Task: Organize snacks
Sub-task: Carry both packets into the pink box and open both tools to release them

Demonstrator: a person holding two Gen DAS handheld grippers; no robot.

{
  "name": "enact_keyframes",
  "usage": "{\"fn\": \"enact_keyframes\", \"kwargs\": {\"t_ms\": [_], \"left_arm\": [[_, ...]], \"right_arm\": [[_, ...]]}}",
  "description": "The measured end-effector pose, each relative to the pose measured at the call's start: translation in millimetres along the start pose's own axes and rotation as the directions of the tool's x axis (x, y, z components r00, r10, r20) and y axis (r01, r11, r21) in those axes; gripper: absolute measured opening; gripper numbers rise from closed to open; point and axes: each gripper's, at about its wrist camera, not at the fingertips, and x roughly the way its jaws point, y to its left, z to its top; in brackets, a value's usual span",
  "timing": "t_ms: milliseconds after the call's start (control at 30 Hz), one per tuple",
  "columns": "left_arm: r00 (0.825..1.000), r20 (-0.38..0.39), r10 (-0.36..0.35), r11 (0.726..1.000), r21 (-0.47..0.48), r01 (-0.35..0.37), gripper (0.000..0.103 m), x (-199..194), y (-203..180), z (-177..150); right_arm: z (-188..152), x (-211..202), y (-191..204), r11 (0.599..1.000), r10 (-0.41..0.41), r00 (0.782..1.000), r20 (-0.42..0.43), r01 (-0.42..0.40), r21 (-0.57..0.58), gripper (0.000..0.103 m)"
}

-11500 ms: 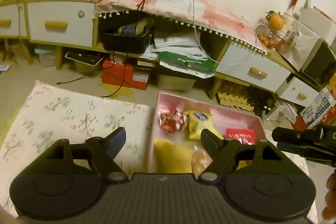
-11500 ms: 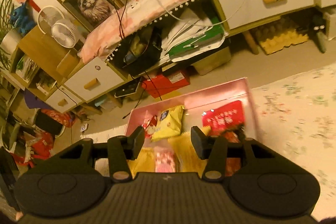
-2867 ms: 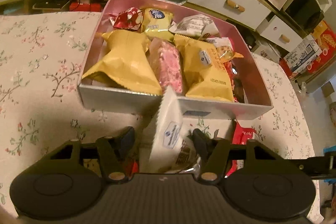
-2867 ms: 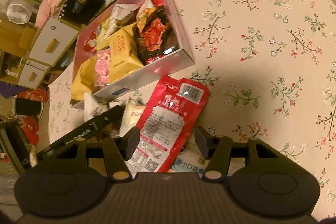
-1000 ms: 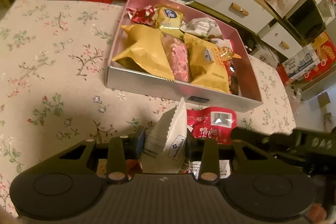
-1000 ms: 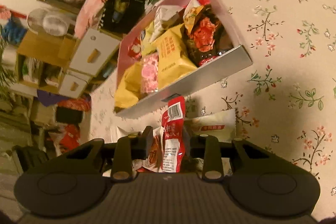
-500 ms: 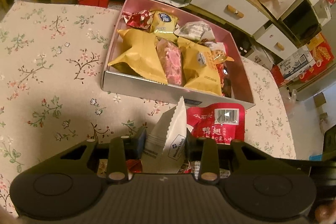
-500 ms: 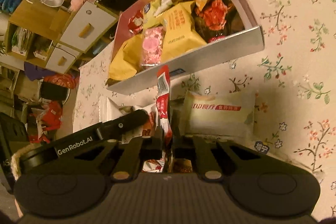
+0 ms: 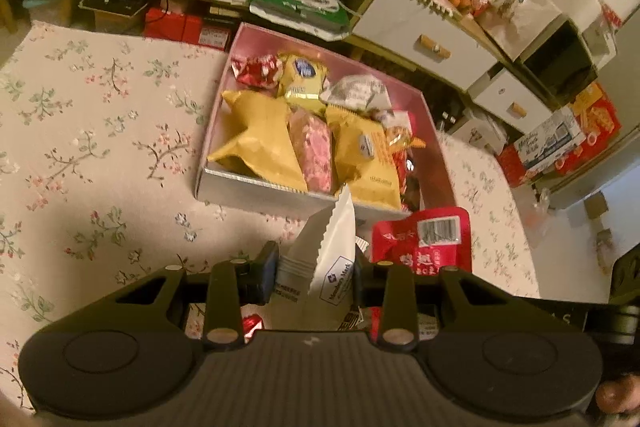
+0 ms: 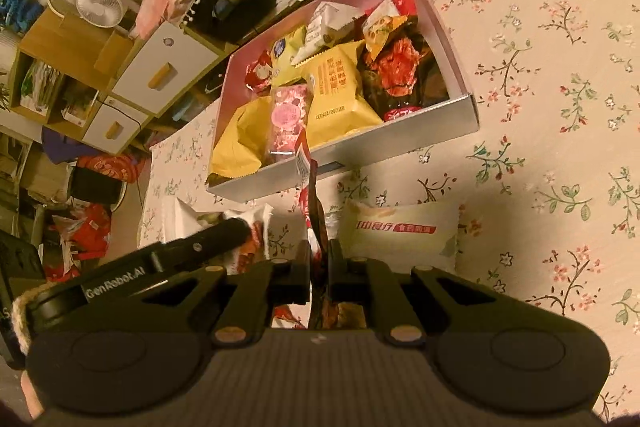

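Observation:
A pink box [image 9: 434, 131] [image 10: 452, 39] full of snack packets stands on the flowered tablecloth. My left gripper [image 9: 316, 269] is shut on a white snack packet [image 9: 328, 251], held upright just short of the box's near wall. To its right a red snack pouch [image 9: 424, 243] hangs in the air. In the right wrist view my right gripper [image 10: 319, 267] is shut on that red pouch [image 10: 314, 203], seen edge-on. The left gripper's finger [image 10: 208, 239] crosses in from the left. A pale packet [image 10: 400, 231] lies on the cloth beside the right gripper.
Low cabinets with white drawers [image 9: 424, 35] and cluttered shelves stand behind the table. More loose packets [image 10: 256, 231] lie on the cloth under the grippers. Bare flowered cloth [image 9: 80, 147] spreads left of the box, and more [image 10: 560, 107] on its other side.
My right gripper has closed flat on the red pouch. Both grippers have risen a little with their packets, and the box sits slightly farther off.

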Motion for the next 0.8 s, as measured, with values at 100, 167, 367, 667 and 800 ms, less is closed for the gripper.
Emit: {"fn": "enact_keyframes", "kwargs": {"t_ms": [100,167,367,667,800], "left_arm": [[0.999,0.027,-0.016,1.0,-0.017,0.016,0.041,-8,5,6],[0.998,0.052,-0.024,0.999,-0.039,0.026,0.041,-14,12,12],[0.992,0.118,-0.038,0.992,-0.112,0.051,0.041,-30,33,26],[0.984,0.177,-0.02,0.985,-0.163,0.05,0.041,-33,47,51],[0.983,0.183,0.002,0.994,-0.109,0.018,0.041,-21,33,78]], "right_arm": [[6,-9,0,1.0,0.009,0.999,0.03,-0.009,0.0,0.006],[10,-14,-3,1.0,0.015,0.999,0.05,-0.015,0.008,0.006],[27,-27,-17,0.998,0.014,0.994,0.109,-0.02,0.054,0.006],[55,-28,-19,0.999,0.014,0.985,0.172,-0.019,0.026,0.006],[82,-18,-12,1.0,0.013,0.985,0.171,-0.013,-0.002,0.006]]}}
